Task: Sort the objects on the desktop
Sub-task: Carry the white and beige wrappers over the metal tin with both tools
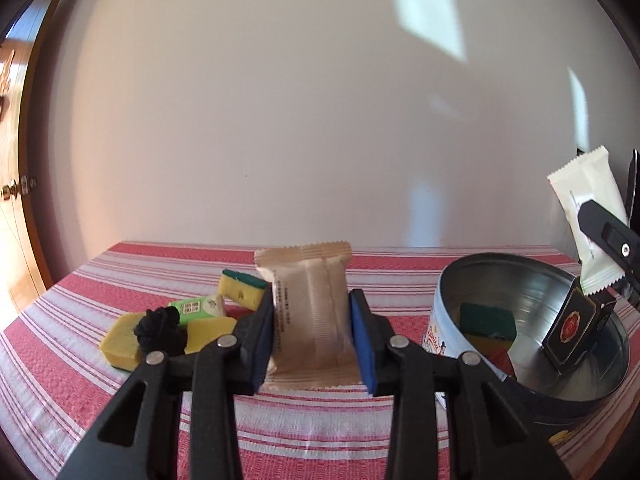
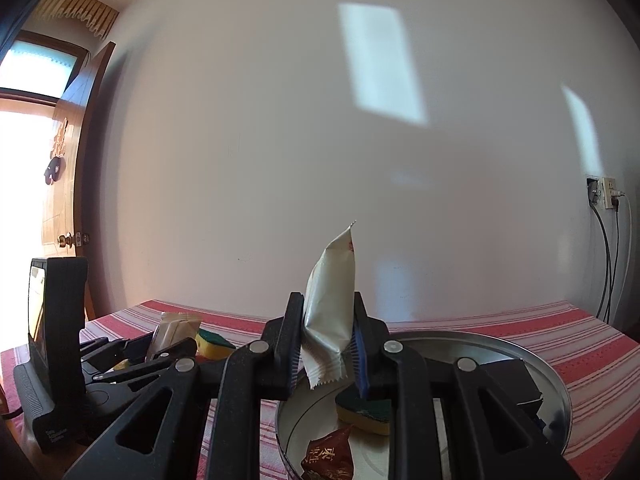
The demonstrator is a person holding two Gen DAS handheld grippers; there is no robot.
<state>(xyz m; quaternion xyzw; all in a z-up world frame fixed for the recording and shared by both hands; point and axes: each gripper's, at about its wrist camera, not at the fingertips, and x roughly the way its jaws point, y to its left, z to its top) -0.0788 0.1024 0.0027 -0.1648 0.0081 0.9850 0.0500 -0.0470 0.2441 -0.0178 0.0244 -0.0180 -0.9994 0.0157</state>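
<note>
1. Beige foil: the beige snack packet (image 1: 310, 312) stands upright between the pads of the left gripper (image 1: 312, 336), whose jaws are nearly closed and pinch it across its width, its long axis vertical and its lower edge apparently just clear of the striped cloth (image 1: 280, 436) on the counter.
2. The round tin (image 1: 592, 400) lies to the right of that packet, near and lower, so a sideways carry looks likely.
3. The right gripper (image 2: 326, 344) is nearer: it hangs over the tin with jaws fully closed on a white packet (image 2: 330, 304), long axis upright.
4. In the tin are 1 black box (image 1: 572, 334) leaning on the wall, a green-topped sponge (image 2: 366, 412) and a brown wrapper (image 2: 330, 456).
5. Left on the cloth: 2 yellow sponges (image 1: 120, 340) (image 1: 240, 286), a green sachet (image 1: 198, 308) and a black knot (image 1: 160, 330).
6. The right gripper and the tin's rim could stand in the way.
</note>
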